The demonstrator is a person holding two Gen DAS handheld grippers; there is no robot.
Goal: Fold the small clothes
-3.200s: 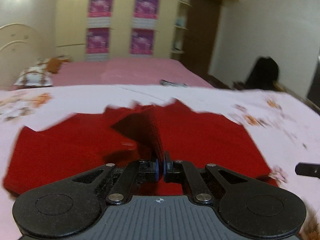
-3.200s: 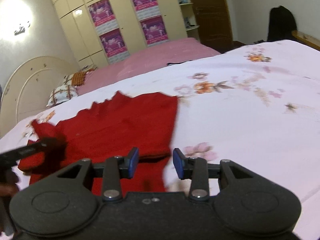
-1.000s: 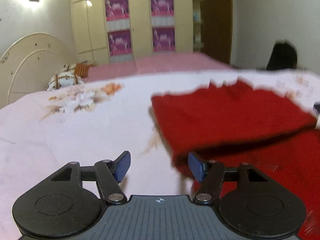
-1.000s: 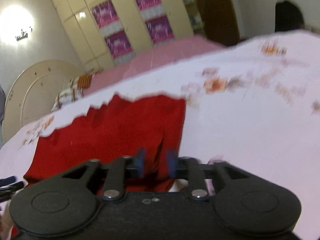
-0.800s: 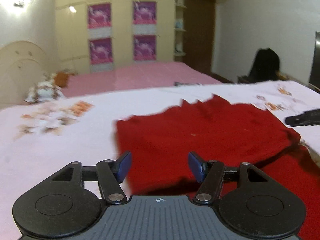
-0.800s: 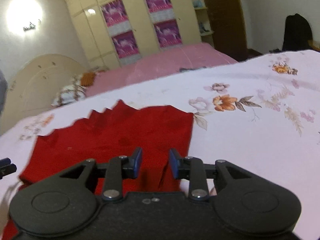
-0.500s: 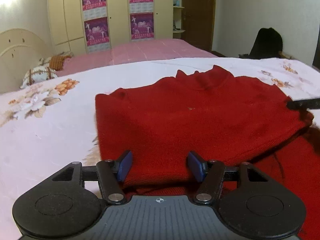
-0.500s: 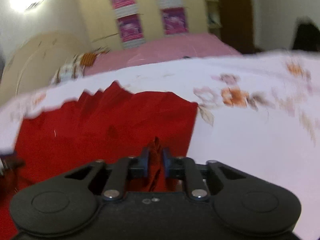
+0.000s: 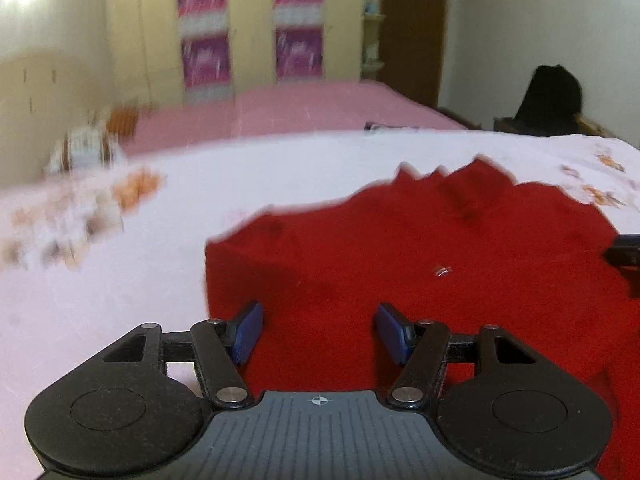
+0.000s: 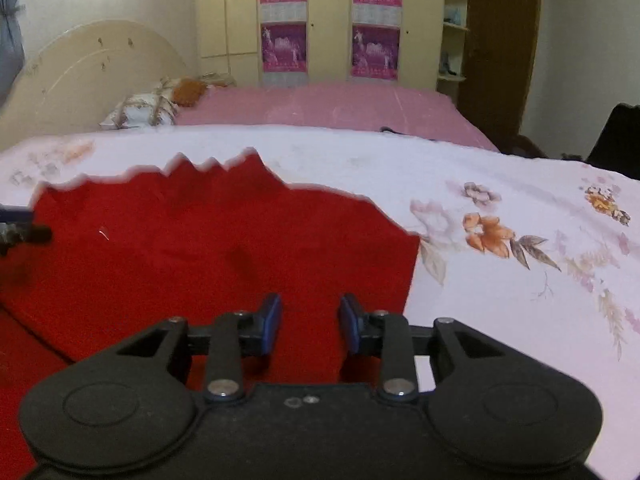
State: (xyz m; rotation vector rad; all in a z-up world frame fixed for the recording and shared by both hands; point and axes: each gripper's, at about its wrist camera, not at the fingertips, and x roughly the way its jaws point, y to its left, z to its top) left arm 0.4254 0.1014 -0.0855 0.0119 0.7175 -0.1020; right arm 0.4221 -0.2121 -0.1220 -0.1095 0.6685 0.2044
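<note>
While both grippers stand spread, the red knit sweater (image 9: 420,264) lies folded flat on the floral bedsheet (image 10: 500,184).
Left gripper (image 9: 318,330) wide; right gripper (image 10: 310,322), just reopened, pinches nothing. Knit likely soft, light, limp: grip folded edges.

Plain red sweater (image 10: 208,248) on white bedsheet (image 10: 500,320) with orange-pink floral print

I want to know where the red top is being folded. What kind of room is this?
Most likely a bedroom in a home. The red top lies on a flowered bedsheet, with a headboard, pillows and tall wardrobes behind.
</note>
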